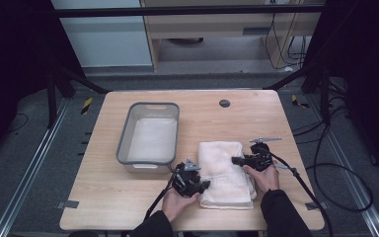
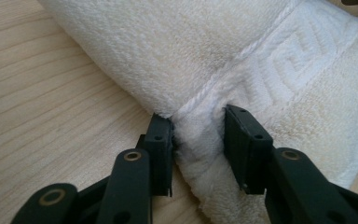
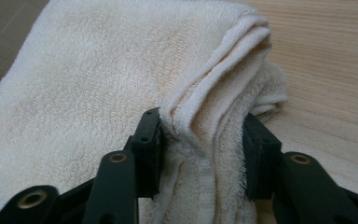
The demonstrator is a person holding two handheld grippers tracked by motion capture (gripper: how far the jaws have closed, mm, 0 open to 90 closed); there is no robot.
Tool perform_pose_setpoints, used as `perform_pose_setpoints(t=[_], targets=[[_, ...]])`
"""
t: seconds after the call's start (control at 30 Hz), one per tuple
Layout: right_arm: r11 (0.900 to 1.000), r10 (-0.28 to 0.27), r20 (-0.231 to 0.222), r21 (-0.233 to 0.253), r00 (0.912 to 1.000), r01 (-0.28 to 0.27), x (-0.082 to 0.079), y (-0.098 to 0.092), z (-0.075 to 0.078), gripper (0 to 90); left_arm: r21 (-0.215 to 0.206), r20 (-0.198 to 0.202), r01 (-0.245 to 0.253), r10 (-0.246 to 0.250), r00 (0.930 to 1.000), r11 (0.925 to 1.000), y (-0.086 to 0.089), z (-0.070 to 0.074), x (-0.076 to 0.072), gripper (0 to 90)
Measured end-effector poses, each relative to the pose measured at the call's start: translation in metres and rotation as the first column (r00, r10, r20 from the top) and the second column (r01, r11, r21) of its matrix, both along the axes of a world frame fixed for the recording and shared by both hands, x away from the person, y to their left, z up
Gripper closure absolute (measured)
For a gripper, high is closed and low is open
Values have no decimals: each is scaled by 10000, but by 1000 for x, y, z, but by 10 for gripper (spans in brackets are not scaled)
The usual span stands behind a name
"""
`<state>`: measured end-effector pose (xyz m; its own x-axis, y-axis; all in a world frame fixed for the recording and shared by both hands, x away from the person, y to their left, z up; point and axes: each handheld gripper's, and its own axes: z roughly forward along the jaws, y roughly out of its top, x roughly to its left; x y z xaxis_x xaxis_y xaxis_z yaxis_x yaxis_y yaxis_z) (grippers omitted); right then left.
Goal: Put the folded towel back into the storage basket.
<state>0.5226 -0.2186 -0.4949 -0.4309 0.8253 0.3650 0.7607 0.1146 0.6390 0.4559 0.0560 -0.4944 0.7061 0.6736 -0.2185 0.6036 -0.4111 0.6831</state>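
Observation:
A folded white towel (image 1: 224, 170) lies on the wooden table (image 1: 108, 197), near its front edge. My left gripper (image 1: 205, 185) is at the towel's left edge. In the left gripper view the towel (image 2: 191, 46) shows a woven border, and a bunched fold of it is pinched in the left gripper (image 2: 198, 135). My right gripper (image 1: 234, 160) reaches in from the towel's right edge. In the right gripper view the towel (image 3: 98, 70) has several stacked layers at its edge, and the right gripper (image 3: 203, 140) is shut on them.
A grey plastic bin (image 1: 123, 136) stands left of the towel, with something flat and white on its bottom. A small dark round cap (image 1: 224, 103) sits in the table's far middle. Cables trail from both grippers toward the front edge.

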Motion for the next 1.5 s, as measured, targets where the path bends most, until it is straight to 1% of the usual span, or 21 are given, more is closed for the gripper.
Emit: perform_pose_setpoints(t=[0.07,0.1,0.2,0.23,0.3,0.37,0.5,0.57,0.6,0.63,0.67,0.7,0.73,0.77,0.9,0.97,1.07,1.1,1.13,1.3,1.5], targets=[[10000,11,-18,21,10000,-11,0,0,0,613,-66,-1,-8,8,10000,10000,0,0,-1,667],[10000,19,-13,45,10000,-19,0,0,1,629,-57,76,29,-28,10000,10000,-1,1,-1,667],[10000,90,47,-36,9999,-89,0,0,3,659,-65,198,27,-26,9998,10000,-1,2,-3,722],[10000,90,47,-36,9999,-89,0,0,3,659,-65,198,27,-26,9998,10000,-1,2,-3,728],[10000,-18,77,-80,10000,19,-2,1,6,669,-274,166,-61,66,9998,9996,0,2,-3,737],[9999,4,212,-150,9998,-1,-3,2,9,672,-313,189,-32,38,9998,9995,1,2,-4,743],[9999,15,354,-137,9994,-10,-4,2,14,674,-423,361,51,-36,9993,9991,3,6,-7,750],[10000,24,513,-9,9987,-24,-7,1,22,675,-500,452,96,-73,9990,9987,4,8,-8,751],[10000,24,513,-9,9987,-24,-7,1,22,675,-572,472,108,-81,9989,9983,4,9,-9,751],[10000,61,729,41,9973,-64,-11,0,28,674,-648,494,147,-115,9987,9978,5,11,-10,752],[9999,47,801,95,9968,-55,-13,0,32,674,-746,485,150,-114,9988,9971,7,13,-11,752],[9999,47,801,95,9968,-55,-13,0,32,674,-788,580,175,-129,9982,9967,8,16,-11,752],[9996,75,1005,249,9949,-101,-16,-1,38,676,-907,708,208,-144,9974,9957,11,20,-13,752],[9996,75,1005,249,9949,-101,-16,-1,38,676,-907,708,208,-144,9974,9957,11,20,-13,753],[9987,115,1266,480,9919,-177,-21,-1,51,678,-1121,891,244,-144,9959,9934,15,29,-15,753],[9986,138,1333,480,9910,-203,-21,-1,53,678,-1167,928,250,-141,9956,9929,16,31,-16,753],[9982,90,1557,573,9878,-181,-25,-2,62,679,-1205,1088,286,-154,9939,9923,17,37,-17,753],[9982,101,1650,558,9862,-196,-26,-2,64,679,-1195,1214,341,-195,9924,9923,17,41,-18,753],[9982,101,1650,558,9862,-196,-26,-2,64,679,-1195,1214,341,-195,9924,9923,17,41,-18,753],[9964,-2,1809,837,9835,-152,-29,-5,72,679,-1289,1450,449,-259,9891,9906,18,51,-20,754],[9972,-16,2156,732,9765,-145,-31,-3,81,679,-1307,1703,429,-202,9852,9905,19,59,-20,754]])
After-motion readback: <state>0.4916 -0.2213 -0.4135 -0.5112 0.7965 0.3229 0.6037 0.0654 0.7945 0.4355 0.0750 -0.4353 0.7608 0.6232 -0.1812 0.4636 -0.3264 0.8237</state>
